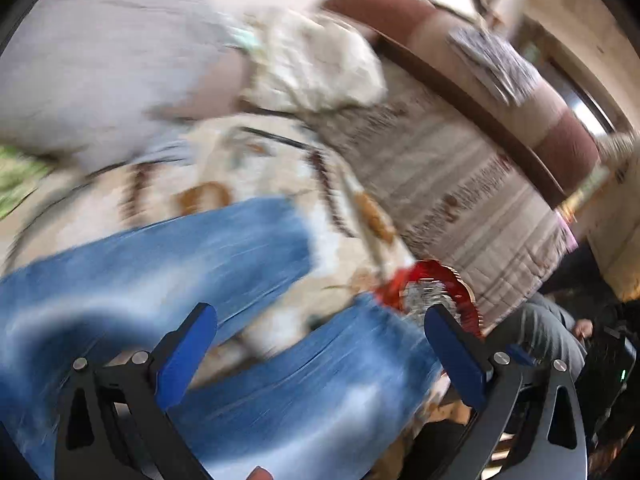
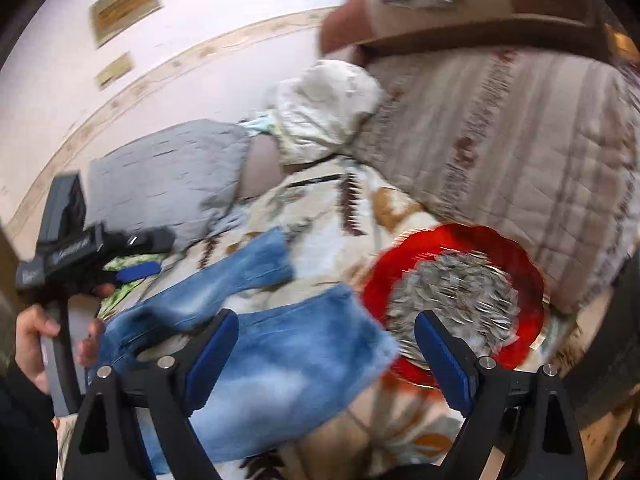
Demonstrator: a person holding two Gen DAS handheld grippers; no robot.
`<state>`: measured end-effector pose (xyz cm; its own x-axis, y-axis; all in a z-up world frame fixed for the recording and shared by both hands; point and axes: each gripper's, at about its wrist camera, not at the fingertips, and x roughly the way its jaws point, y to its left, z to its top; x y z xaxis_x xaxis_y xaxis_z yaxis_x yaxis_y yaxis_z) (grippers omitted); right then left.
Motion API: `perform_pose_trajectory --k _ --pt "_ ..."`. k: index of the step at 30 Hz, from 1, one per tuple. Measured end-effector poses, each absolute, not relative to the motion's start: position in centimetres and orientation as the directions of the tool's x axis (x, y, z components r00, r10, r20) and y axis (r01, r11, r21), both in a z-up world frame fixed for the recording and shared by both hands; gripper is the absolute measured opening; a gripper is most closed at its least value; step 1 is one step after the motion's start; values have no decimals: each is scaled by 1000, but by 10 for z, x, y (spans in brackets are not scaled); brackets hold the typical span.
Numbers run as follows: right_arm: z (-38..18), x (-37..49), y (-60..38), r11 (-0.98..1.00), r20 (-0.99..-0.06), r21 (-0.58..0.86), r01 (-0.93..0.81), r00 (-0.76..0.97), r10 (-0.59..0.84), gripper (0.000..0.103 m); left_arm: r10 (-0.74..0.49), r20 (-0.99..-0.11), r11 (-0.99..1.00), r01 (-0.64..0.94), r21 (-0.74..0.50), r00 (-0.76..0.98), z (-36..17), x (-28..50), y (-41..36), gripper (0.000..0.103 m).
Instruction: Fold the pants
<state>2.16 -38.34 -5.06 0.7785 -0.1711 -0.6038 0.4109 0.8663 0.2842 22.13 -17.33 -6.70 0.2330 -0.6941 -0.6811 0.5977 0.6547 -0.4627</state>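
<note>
Blue jeans (image 1: 168,268) lie spread on a patterned bedspread (image 1: 256,160), both legs apart. In the right wrist view the jeans (image 2: 288,356) run from lower left toward the middle, the nearer leg under my fingers. My left gripper (image 1: 320,344) is open and empty, hovering over the jeans. My right gripper (image 2: 326,346) is open and empty above the nearer leg's hem. The left gripper also shows in the right wrist view (image 2: 132,272), held in a hand at the far left. Both views are motion-blurred.
A red plate (image 2: 516,256) heaped with sunflower seeds sits on the bed just right of the jeans; it also shows in the left wrist view (image 1: 436,276). A grey pillow (image 2: 168,180), a cream bundle (image 2: 328,104), a quilted cover (image 2: 520,140) and a brown headboard (image 2: 480,12) lie beyond.
</note>
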Motion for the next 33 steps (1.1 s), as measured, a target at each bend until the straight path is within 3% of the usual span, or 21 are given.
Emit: perform_pose_trajectory --k 4,8,13,17,24,33 --pt "-42 46 -356 920 -588 263 291 804 -87 91 -588 -706 798 427 -426 395 -65 216 -84 103" --pt "-33 96 -308 978 -593 191 83 804 47 91 -417 -736 904 161 -395 534 -76 178 1 103" --pt "-11 181 -223 958 -624 115 -262 732 275 91 -253 -738 912 -101 -397 626 -92 129 66 103" --pt "-3 236 -138 875 -704 56 -481 603 376 92 -173 -757 884 -239 -401 630 -111 98 95 103" --pt "-31 305 -6 751 -821 -44 -659 452 349 91 -117 -797 830 -382 -406 593 -146 63 117 103" --pt "-90 361 98 705 -876 -134 -697 416 244 91 -120 -771 793 -406 -454 626 -172 58 132 103"
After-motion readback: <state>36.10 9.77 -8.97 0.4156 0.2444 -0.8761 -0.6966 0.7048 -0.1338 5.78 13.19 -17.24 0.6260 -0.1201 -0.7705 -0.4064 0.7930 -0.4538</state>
